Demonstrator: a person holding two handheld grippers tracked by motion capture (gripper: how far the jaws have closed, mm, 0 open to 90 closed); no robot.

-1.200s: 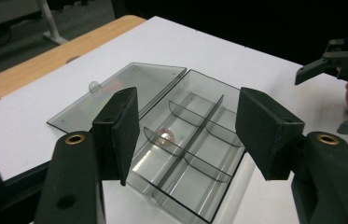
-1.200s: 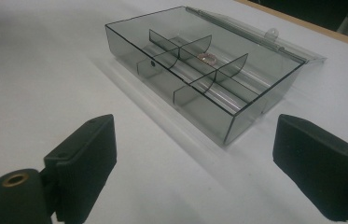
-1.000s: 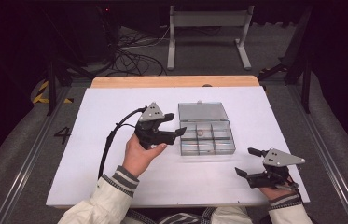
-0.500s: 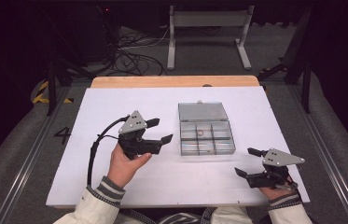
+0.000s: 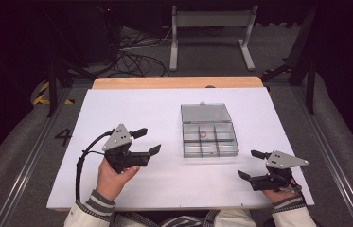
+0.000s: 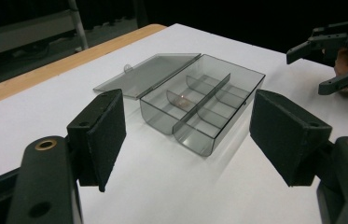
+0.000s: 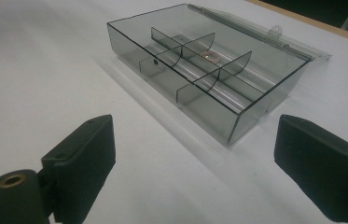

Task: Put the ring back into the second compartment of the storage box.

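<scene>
The open compartment box (image 5: 208, 137) is seen on the white desk (image 5: 131, 109) between the left gripper (image 5: 146, 141) and right gripper (image 5: 251, 165), well apart from both, whose fingers are spread wide and empty.

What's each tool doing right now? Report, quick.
Left tool: open, holding nothing; its jaws have just been opening.
Right tool: open, holding nothing.

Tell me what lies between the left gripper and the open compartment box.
Nothing: in the high view, only bare white table separates the left gripper from the compartment box. The left gripper view shows the same bare stretch.
</scene>
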